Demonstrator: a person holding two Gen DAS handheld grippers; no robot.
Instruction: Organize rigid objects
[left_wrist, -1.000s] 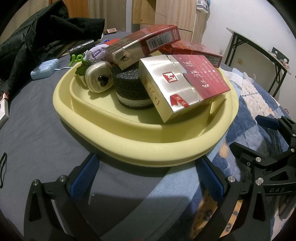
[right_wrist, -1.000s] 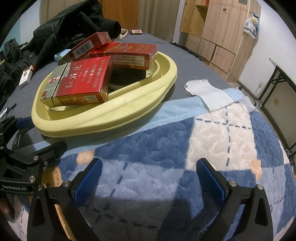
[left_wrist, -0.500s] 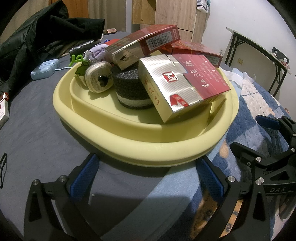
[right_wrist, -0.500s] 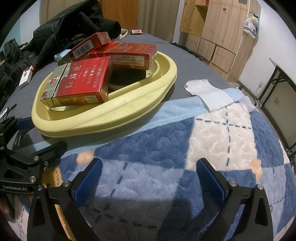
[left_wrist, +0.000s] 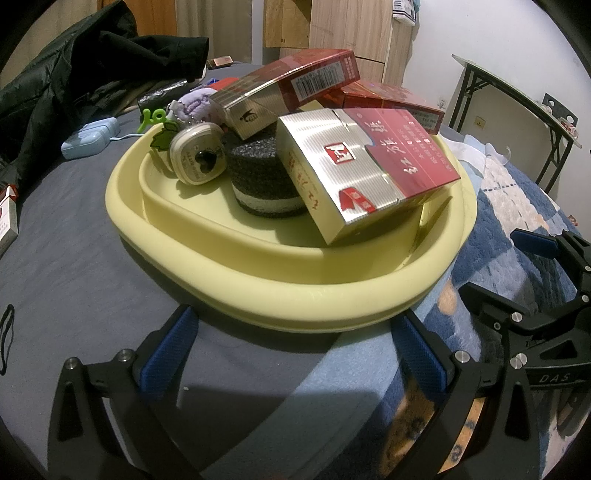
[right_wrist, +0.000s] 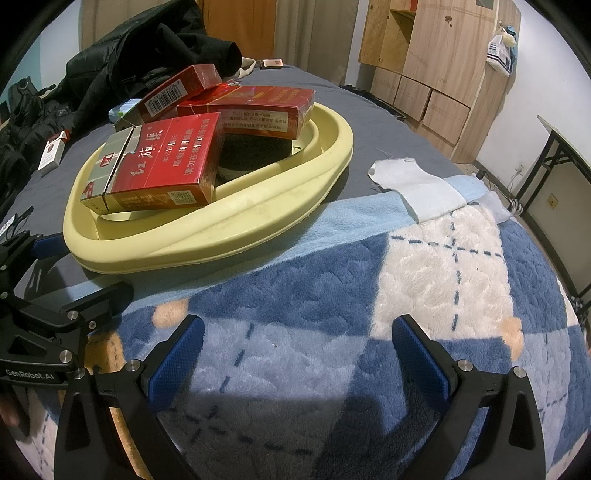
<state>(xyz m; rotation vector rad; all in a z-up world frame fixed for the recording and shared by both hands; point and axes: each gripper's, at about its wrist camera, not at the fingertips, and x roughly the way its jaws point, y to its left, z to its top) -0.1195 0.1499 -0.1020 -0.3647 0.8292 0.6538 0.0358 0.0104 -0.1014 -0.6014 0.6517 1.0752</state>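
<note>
One pale yellow tray (left_wrist: 258, 291) sits on the bed before us, heaped with three red cigarette cartons (left_wrist: 373, 166), a dark foam puck (left_wrist: 258, 177) and a small round tin (left_wrist: 197, 158). Our left gripper (left_wrist: 295, 354) and right gripper (right_wrist: 295, 350) both gape empty. A black jacket (left_wrist: 55, 85) lies behind.

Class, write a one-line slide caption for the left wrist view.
Open left gripper faces a yellow tray piled with red cigarette packs on a grey bed.
</note>
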